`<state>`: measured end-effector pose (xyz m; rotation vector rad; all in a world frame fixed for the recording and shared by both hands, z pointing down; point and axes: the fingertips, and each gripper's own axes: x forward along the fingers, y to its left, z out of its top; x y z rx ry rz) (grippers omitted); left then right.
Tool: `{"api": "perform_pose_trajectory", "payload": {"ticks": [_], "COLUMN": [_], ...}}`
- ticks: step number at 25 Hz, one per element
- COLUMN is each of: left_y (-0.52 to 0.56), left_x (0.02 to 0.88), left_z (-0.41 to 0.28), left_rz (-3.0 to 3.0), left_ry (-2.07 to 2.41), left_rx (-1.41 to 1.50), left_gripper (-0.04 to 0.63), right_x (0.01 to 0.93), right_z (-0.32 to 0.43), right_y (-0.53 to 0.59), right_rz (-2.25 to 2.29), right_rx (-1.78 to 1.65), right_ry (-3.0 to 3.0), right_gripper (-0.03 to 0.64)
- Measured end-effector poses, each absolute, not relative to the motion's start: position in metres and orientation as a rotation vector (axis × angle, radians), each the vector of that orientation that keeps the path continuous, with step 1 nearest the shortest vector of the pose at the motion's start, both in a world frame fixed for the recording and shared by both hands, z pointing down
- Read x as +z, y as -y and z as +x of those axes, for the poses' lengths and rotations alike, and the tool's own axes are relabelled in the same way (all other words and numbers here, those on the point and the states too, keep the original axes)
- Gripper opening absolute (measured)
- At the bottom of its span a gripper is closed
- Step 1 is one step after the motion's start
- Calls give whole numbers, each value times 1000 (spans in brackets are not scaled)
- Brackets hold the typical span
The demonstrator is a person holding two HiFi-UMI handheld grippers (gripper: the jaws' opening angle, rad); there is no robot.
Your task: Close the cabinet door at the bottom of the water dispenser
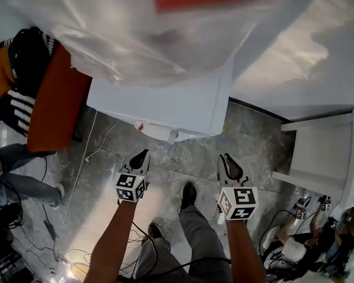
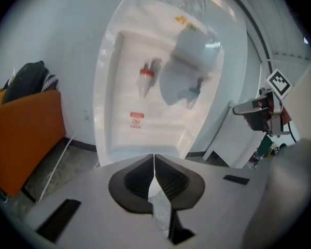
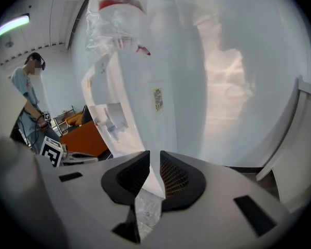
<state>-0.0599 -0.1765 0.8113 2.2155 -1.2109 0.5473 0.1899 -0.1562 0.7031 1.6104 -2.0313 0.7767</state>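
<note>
Well short of the water dispenser (image 1: 165, 102) edge, left gripper (image 1: 143, 153) fingers meet, empty; right gripper (image 1: 226, 158) fingers barely apart, empty.

Grey marbled floor (image 1: 253, 137) carries a white water dispenser (image 1: 165, 102), standing just ahead of the left claw (image 1: 145, 152) and right claw (image 1: 224, 157). An orange sofa (image 1: 53, 108) sits well off to the left claw's left and a white cabinet (image 1: 321, 158) stands right of the right claw. A black shoe (image 1: 189, 194) is planted between and just behind the claws; a thin white cable (image 1: 75, 181) trails past the left claw's left
</note>
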Motion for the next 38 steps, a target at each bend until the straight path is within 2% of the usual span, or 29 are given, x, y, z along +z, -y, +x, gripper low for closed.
{"api": "perform_pose_trajectory", "payload": {"ticks": [6,17,25,33,38], "left_y": [186,156,116,58,25], "left_x": [702,451,305,200,204], "left_z": [-86,-150,-204,-218,-233], "left_rz": [2344,2594,2683,2748,2868], "left_ry": [1290,1473,1565,1591,1650], "left_rx": [427,234,98,40,-38], "left_gripper": [20,20,20,20,20], "right_x": [634,438,300,190,193], "right_z": [176,138,84,47,21], "right_y": [165,140,108,56,29], "right_rz": [1653,1676,1583,1469,1429], "right_rx": [706,452,232,61,-134], "right_ry": [2101,2333,2514,2645,2703], "right_gripper": [67,34,29,29,28]}}
